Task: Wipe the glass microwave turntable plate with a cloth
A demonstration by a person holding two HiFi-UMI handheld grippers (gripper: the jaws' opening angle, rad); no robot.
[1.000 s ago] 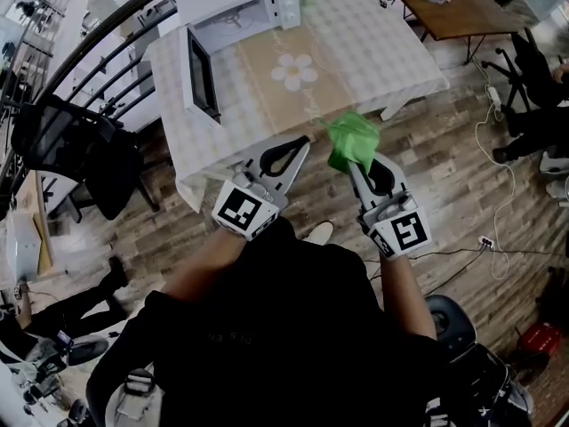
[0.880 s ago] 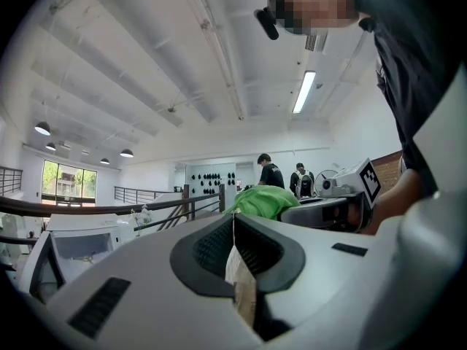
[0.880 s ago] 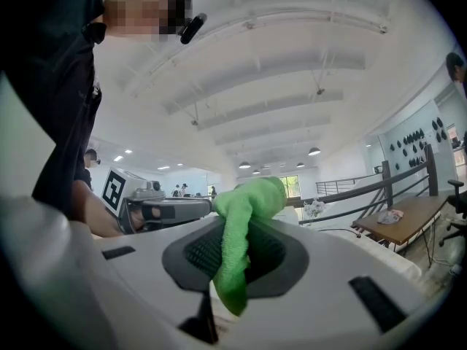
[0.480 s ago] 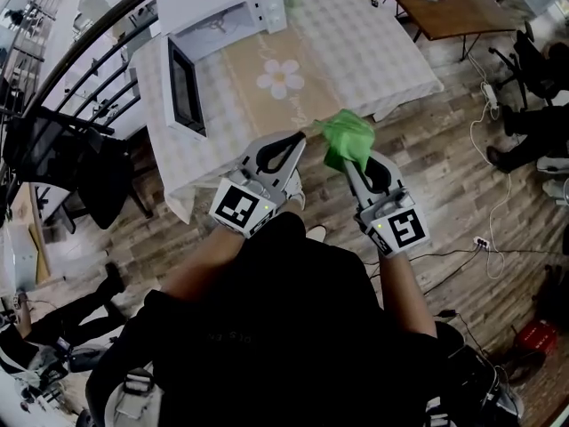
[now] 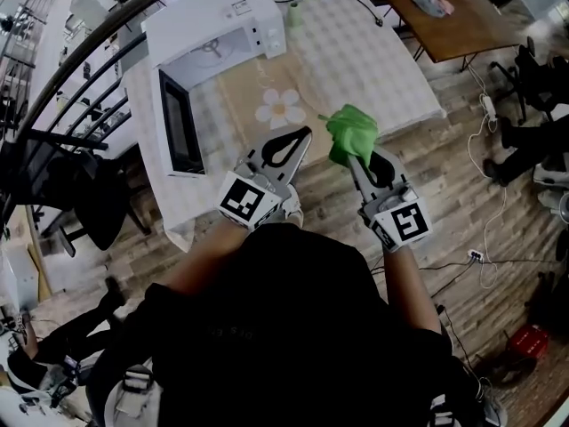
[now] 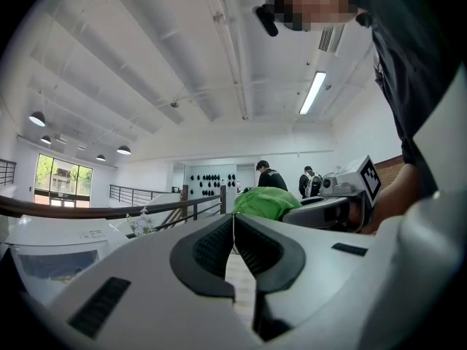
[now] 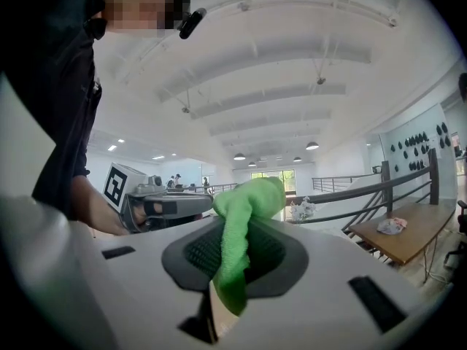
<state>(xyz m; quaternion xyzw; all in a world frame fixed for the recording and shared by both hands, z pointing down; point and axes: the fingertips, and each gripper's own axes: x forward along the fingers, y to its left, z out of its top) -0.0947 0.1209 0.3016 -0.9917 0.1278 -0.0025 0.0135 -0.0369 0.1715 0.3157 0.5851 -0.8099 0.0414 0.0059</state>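
A white microwave (image 5: 222, 20) stands on the checked table (image 5: 373, 60) with its door (image 5: 178, 123) swung open. A pale round shape (image 5: 212, 52) lies in the cavity, too small to tell as the glass plate. My right gripper (image 5: 350, 155) is shut on a green cloth (image 5: 350, 135), held above the table's near edge. In the right gripper view the cloth (image 7: 241, 217) hangs bunched between the jaws. My left gripper (image 5: 305, 135) is beside it, shut with nothing in it, its jaws meeting at the tips (image 6: 233, 219). The cloth (image 6: 266, 201) shows just past them.
A flower mat (image 5: 281, 108) lies on the table in front of the microwave. A brown wooden table (image 5: 453, 20) stands at the back right. A black chair (image 5: 76, 185) and a curved railing (image 5: 62, 78) are on the left. Cables (image 5: 489, 114) run over the wooden floor.
The table and microwave have slid nearer and lower-left in the head view as the person steps closer. Both grippers keep their pose, with the cloth still held in the right one.
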